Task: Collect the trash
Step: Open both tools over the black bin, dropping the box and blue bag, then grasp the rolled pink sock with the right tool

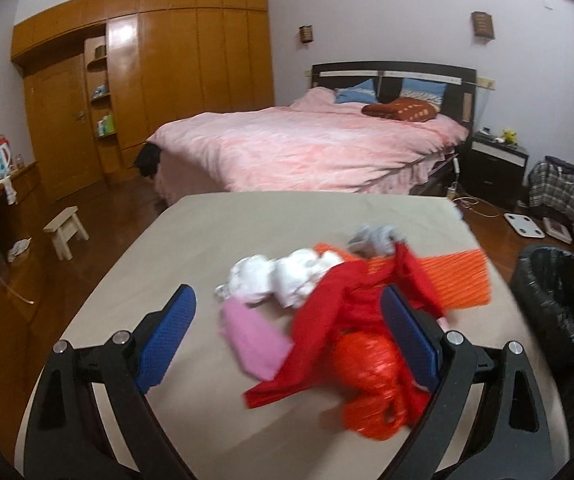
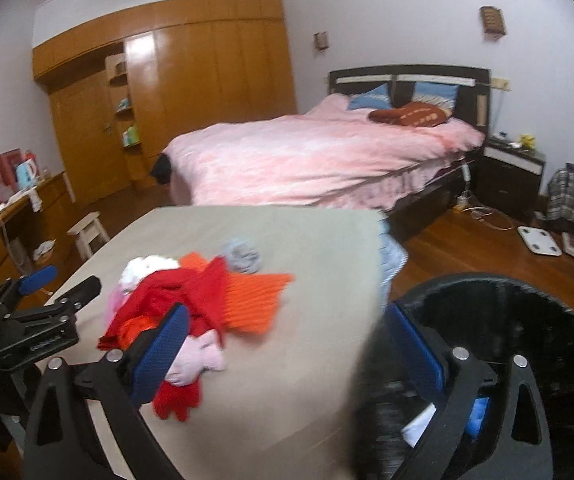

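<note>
A heap of trash lies on the beige-covered table (image 1: 223, 232): white crumpled paper (image 1: 287, 280), a pink piece (image 1: 253, 338), a red sheet (image 1: 327, 320), a red plastic bag (image 1: 371, 376), an orange ribbed sheet (image 1: 447, 276) and a grey wad (image 1: 375, 238). My left gripper (image 1: 289, 340) is open just above the near side of the heap, its right pad by the red bag. My right gripper (image 2: 291, 354) is open and holds nothing; it straddles the table's right edge, with the red sheet (image 2: 179, 296) at its left pad. A black-lined bin (image 2: 507, 320) stands to the right of the table.
The left gripper (image 2: 61, 280) shows at the table's left side. Blue and white scraps (image 2: 479, 412) lie in the bin. Beyond the table are a pink bed (image 1: 307, 148), a wooden wardrobe (image 1: 187, 60), a small stool (image 1: 65, 232), a nightstand (image 1: 495, 160) and a floor scale (image 1: 525, 225).
</note>
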`<state>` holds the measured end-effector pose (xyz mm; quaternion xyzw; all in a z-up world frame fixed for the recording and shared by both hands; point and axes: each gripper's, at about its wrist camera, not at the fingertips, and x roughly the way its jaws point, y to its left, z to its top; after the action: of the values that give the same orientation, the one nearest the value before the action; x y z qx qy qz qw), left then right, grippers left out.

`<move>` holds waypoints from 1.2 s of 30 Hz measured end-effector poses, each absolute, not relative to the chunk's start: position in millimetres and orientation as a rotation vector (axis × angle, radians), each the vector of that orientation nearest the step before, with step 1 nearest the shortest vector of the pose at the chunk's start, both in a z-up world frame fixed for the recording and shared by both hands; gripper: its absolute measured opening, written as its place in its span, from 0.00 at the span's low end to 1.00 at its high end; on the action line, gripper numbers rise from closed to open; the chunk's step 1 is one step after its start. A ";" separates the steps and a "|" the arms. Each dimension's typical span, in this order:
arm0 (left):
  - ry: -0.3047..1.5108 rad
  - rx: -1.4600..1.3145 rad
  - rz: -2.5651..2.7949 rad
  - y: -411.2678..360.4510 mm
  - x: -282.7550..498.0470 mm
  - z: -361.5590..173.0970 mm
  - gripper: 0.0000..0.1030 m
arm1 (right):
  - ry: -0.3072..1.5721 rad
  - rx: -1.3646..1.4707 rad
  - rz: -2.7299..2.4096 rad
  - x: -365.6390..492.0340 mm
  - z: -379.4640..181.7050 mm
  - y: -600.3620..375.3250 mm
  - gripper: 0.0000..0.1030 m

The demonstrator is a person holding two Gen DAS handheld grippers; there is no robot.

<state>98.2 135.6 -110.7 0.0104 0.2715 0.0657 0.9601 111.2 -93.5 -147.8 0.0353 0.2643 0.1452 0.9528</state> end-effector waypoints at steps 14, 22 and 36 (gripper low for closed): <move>0.582 -0.002 0.181 171.0 91.3 -135.9 0.88 | 0.662 0.022 0.437 120.1 -191.6 -14.5 0.74; 0.592 -0.013 0.188 180.6 91.5 -139.7 0.88 | 0.730 0.009 0.469 131.3 -210.0 -1.3 0.56; 0.592 -0.006 0.159 163.2 89.4 -139.8 0.88 | 0.727 -0.017 0.483 127.4 -202.9 -8.4 0.33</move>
<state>89.4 163.2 -139.8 -0.0029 0.2913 0.0783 0.9534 127.4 -8.4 -202.9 -0.0081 0.3520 0.2337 0.9063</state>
